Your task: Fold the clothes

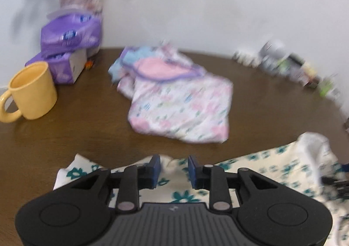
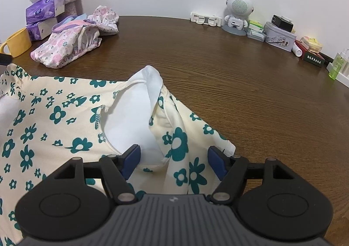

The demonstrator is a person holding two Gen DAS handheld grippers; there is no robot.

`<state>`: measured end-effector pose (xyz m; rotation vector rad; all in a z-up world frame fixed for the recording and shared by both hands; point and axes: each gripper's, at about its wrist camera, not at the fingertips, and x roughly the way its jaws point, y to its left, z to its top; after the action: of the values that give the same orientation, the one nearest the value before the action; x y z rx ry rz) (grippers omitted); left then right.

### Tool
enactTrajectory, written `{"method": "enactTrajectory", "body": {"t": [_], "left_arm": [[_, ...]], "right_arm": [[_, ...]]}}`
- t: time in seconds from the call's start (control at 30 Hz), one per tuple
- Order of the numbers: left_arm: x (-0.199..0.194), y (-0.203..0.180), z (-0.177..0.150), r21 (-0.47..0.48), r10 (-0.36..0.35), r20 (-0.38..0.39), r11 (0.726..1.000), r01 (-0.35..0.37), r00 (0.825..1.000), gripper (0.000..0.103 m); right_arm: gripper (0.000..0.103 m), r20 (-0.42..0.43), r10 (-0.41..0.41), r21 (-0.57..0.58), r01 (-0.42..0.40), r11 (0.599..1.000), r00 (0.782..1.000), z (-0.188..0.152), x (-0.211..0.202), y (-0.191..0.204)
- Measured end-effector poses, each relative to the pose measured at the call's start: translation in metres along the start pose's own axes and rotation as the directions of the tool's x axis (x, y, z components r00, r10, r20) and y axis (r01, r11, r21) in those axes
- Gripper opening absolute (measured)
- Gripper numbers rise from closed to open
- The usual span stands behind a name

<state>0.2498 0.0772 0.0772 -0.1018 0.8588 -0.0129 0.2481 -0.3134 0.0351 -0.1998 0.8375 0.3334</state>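
The cream garment with green flowers (image 2: 65, 115) lies spread on the near part of the brown table (image 2: 250, 93), its neckline and white lining (image 2: 128, 119) turned up toward the right wrist camera. All positions below are given relative to this garment.

The right gripper (image 2: 173, 158) sits at its neckline edge. The jaws stand wide apart, released, with a raised fold of fabric between them; neither pad presses it. This placement suits a pinch at the collar, judged as the next grasp.

The left gripper (image 1: 173, 171) is at the garment's far edge, seen blurred. Its jaws are partly apart, with cloth bunched in the gap; no pad visibly grips it, so it reads as released.

Beyond the garment, toward the wall, rests a pink floral bundle (image 1: 178, 104), apparently already folded and set aside. Left of that stand a yellow mug (image 1: 32, 91) and purple tissue packs (image 1: 69, 36), clear of the working area.
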Motion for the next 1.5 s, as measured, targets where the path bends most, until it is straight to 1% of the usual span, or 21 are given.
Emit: {"method": "enactTrajectory", "body": {"t": [0.03, 0.07, 0.13, 0.27, 0.33, 0.43, 0.47, 0.5, 0.53, 0.6, 0.67, 0.73, 0.8, 0.83, 0.97, 1.17, 1.27, 1.3, 1.33, 1.37, 1.5], "left_arm": [[0.006, 0.002, -0.002, 0.004, 0.019, -0.017, 1.000, -0.019, 1.000, 0.019], [0.012, 0.005, -0.005, 0.004, 0.034, -0.034, 0.999, -0.034, 0.999, 0.018], [0.015, 0.018, -0.014, -0.020, 0.030, -0.054, 0.999, -0.031, 0.998, 0.019], [0.012, 0.040, -0.023, -0.069, 0.013, -0.038, 0.997, -0.016, 0.999, 0.018], [0.012, 0.045, -0.024, -0.087, 0.004, -0.025, 0.996, -0.006, 1.000, 0.018], [0.014, 0.044, -0.020, -0.078, 0.002, -0.024, 0.997, -0.004, 1.000, 0.020], [0.012, 0.045, -0.018, -0.090, -0.003, -0.035, 0.996, 0.000, 0.999, 0.022], [0.007, 0.046, -0.017, -0.118, -0.016, -0.042, 0.993, 0.011, 0.999, 0.031], [0.000, 0.048, -0.016, -0.139, -0.029, -0.034, 0.990, 0.024, 0.999, 0.044], [-0.019, 0.050, -0.018, -0.160, -0.039, -0.005, 0.986, 0.037, 0.999, 0.055], [-0.041, 0.053, -0.024, -0.160, -0.016, 0.014, 0.987, 0.019, 1.000, 0.060], [-0.067, 0.058, -0.036, -0.159, -0.002, 0.024, 0.987, 0.006, 1.000, 0.065], [-0.091, 0.064, -0.053, -0.169, 0.001, 0.021, 0.986, 0.003, 1.000, 0.069], [-0.103, 0.068, -0.062, -0.176, -0.002, 0.018, 0.984, 0.005, 1.000, 0.069], [-0.145, 0.074, -0.101, -0.194, -0.019, 0.001, 0.981, 0.019, 1.000, 0.069], [-0.188, 0.062, -0.168, -0.106, -0.070, -0.055, 0.992, 0.064, 0.996, 0.069], [-0.197, 0.051, -0.194, -0.030, -0.084, -0.076, 0.996, 0.082, 0.994, 0.065], [-0.196, 0.049, -0.200, -0.011, -0.087, -0.085, 0.996, 0.086, 0.993, 0.063], [-0.195, 0.048, -0.204, 0.004, -0.092, -0.100, 0.996, 0.093, 0.991, 0.057], [-0.193, 0.047, -0.208, 0.018, -0.099, -0.114, 0.995, 0.102, 0.989, 0.055], [-0.181, 0.046, -0.214, 0.071, -0.096, -0.145, 0.992, 0.107, 0.985, 0.053]], "right_arm": [[0.069, 0.001, 0.001, -0.001, -0.001, 1.000, 1.000, 0.000, 0.000, 0.000], [0.069, 0.003, 0.003, -0.001, -0.003, 1.000, 1.000, -0.001, -0.001, 0.000], [0.069, 0.008, 0.008, 0.001, -0.008, 1.000, 1.000, -0.002, -0.001, -0.001], [0.070, 0.016, 0.014, 0.007, -0.014, 1.000, 1.000, -0.004, -0.001, -0.003], [0.072, 0.020, 0.023, 0.014, -0.023, 1.000, 1.000, -0.005, 0.000, -0.004], [0.073, 0.029, 0.032, 0.022, -0.032, 0.999, 0.999, -0.007, 0.000, -0.006], [0.073, 0.031, 0.032, 0.022, -0.033, 0.999, 0.999, -0.007, 0.000, -0.006], [0.074, 0.031, 0.032, 0.021, -0.033, 0.999, 0.999, -0.007, 0.000, -0.007], [0.074, 0.030, 0.032, 0.020, -0.033, 0.999, 0.999, -0.007, 0.000, -0.007], [0.074, 0.026, 0.042, 0.024, -0.043, 0.999, 0.999, -0.005, -0.002, -0.008], [0.074, 0.022, 0.053, 0.029, -0.054, 0.998, 0.998, -0.003, -0.005, -0.010], [0.074, 0.054, 0.070, 0.042, -0.072, 0.996, 0.996, -0.002, -0.020, -0.011], [0.074, 0.086, 0.081, 0.026, -0.084, 0.996, 0.993, -0.004, -0.040, -0.008], [0.074, 0.095, 0.087, 0.014, -0.089, 0.996, 0.992, -0.007, -0.048, -0.006], [0.074, 0.080, 0.133, -0.018, -0.132, 0.991, 0.988, -0.026, -0.069, 0.011], [0.074, 0.052, 0.192, -0.026, -0.191, 0.981, 0.980, -0.063, -0.086, 0.040], [0.074, 0.037, 0.214, -0.028, -0.213, 0.977, 0.976, -0.075, -0.092, 0.051], [0.074, 0.030, 0.213, -0.031, -0.212, 0.977, 0.977, -0.078, -0.092, 0.055], [0.074, 0.025, 0.208, -0.035, -0.207, 0.978, 0.978, -0.082, -0.093, 0.058], [0.074, 0.021, 0.202, -0.039, -0.201, 0.979, 0.979, -0.085, -0.093, 0.060], [0.074, 0.015, 0.184, -0.046, -0.183, 0.982, 0.983, -0.092, -0.097, 0.065]]}}
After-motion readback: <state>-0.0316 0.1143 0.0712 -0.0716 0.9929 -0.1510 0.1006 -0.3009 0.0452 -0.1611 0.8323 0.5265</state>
